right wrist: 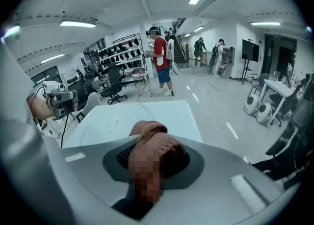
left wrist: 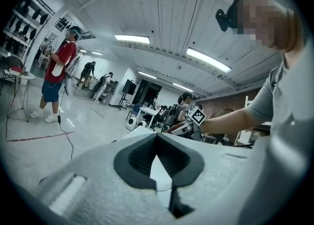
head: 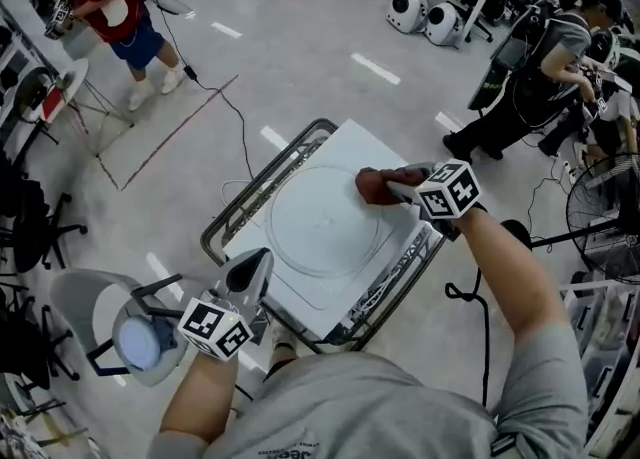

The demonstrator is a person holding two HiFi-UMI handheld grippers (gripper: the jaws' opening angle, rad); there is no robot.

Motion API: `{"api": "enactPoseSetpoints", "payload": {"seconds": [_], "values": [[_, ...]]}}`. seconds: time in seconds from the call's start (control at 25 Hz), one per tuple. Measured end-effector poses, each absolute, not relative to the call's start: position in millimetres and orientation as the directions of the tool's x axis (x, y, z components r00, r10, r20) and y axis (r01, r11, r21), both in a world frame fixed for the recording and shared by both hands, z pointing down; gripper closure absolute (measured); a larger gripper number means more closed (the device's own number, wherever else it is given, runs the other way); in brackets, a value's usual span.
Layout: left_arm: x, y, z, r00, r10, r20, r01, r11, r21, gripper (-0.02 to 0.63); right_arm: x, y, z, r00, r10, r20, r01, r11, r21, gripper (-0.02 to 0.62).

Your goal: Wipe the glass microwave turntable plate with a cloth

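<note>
- Right gripper (head: 398, 188): jaws clenched on the brown cloth (head: 374, 185), which rests at the far-right rim of the glass plate (head: 322, 222).
- From these jaws, the round plate spreads leftward and toward the person across the white tabletop (head: 352, 142).
- Left gripper (head: 251, 267): jaws closed and empty, just off the plate's near-left edge.

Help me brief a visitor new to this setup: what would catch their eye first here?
Probably the reddish-brown cloth, clamped in the right tool, on the far right rim of the big glass plate. The plate lies flat on a white table. The left tool sits shut at the table's near left edge.
</note>
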State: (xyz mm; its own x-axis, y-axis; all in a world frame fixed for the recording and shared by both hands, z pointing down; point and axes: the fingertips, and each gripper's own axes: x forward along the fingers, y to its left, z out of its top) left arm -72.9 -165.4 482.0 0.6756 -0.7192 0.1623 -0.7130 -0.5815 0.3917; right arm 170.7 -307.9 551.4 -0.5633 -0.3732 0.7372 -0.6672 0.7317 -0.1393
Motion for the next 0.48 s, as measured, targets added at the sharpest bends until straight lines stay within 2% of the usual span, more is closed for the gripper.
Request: {"api": "enactPoseSetpoints", "payload": {"seconds": [0.2, 0.36, 0.48], "values": [[-87.1, -163.8, 479.3, 0.668, -0.729, 0.151, -0.718, -0.577, 0.390, 0.607, 100.4, -301.9, 509.7, -0.685, -0.350, 0.640, -0.583, 0.789, -0.192, 0.497], [-120.2, -161.7, 475.1, 0.648, -0.748, 0.146, -0.733, -0.558, 0.389, 0.607, -3.5, -282.1, 494.6, -0.771, -0.241, 0.590, -0.447, 0.864, -0.232, 0.497], [-139.3, -158.1, 472.8, 0.629, -0.765, 0.141, -0.744, -0.539, 0.394, 0.607, -58.0, -264.7, 509.8, -0.779, -0.160, 0.606, -0.373, 0.896, -0.242, 0.497]]}}
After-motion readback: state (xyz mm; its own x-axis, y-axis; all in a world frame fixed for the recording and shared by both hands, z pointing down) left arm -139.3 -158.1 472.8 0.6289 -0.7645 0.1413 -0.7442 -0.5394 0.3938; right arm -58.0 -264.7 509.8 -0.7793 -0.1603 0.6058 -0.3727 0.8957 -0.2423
